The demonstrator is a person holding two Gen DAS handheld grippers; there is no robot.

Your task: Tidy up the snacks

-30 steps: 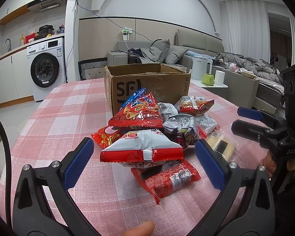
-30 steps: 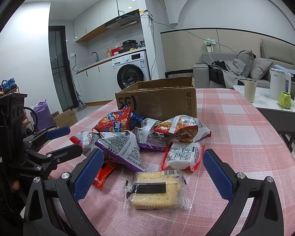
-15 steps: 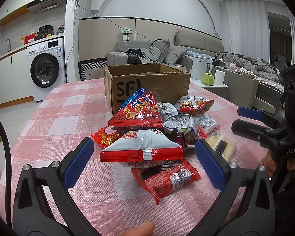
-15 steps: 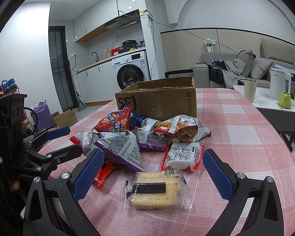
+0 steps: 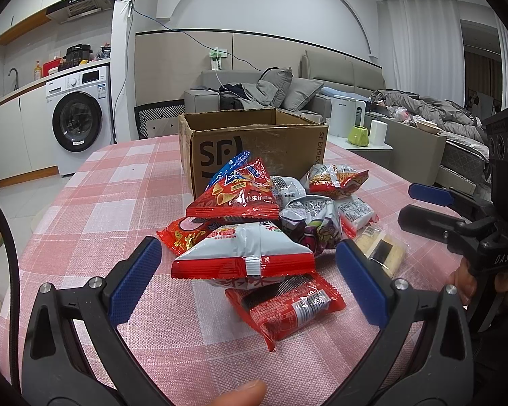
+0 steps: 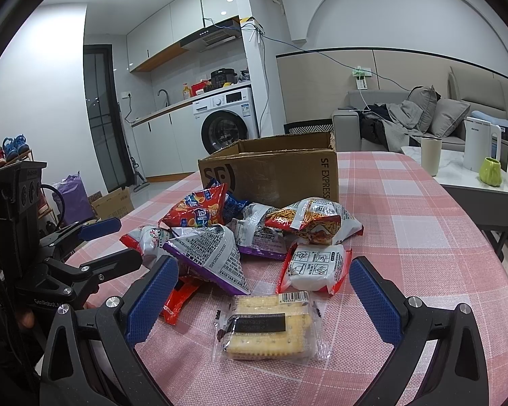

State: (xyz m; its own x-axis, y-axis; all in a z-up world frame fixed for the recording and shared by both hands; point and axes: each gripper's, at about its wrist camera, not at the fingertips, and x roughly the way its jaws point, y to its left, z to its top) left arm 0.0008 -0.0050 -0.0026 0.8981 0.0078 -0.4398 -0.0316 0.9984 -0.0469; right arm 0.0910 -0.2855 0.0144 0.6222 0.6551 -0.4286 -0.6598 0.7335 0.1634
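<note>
Both hand-held grippers, left (image 5: 249, 284) and right (image 6: 262, 296), are gaping wide at light, puffy, crinkly snack bags (image 5: 244, 253); pinching a flat sealed edge looks safest.

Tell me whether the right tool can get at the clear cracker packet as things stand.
Probably yes. The right tool is open, and the cracker packet lies flat on the tablecloth just ahead of its fingers, apart from the pile with nothing on top.

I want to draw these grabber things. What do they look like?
Both look alike. The left gripper and right gripper have black Y-shaped plastic frames with silver screws. The fingertips wear blue ridged pads. Each black handle has three round holes and small pale lettering. A black cable curves beside the left one.
</note>
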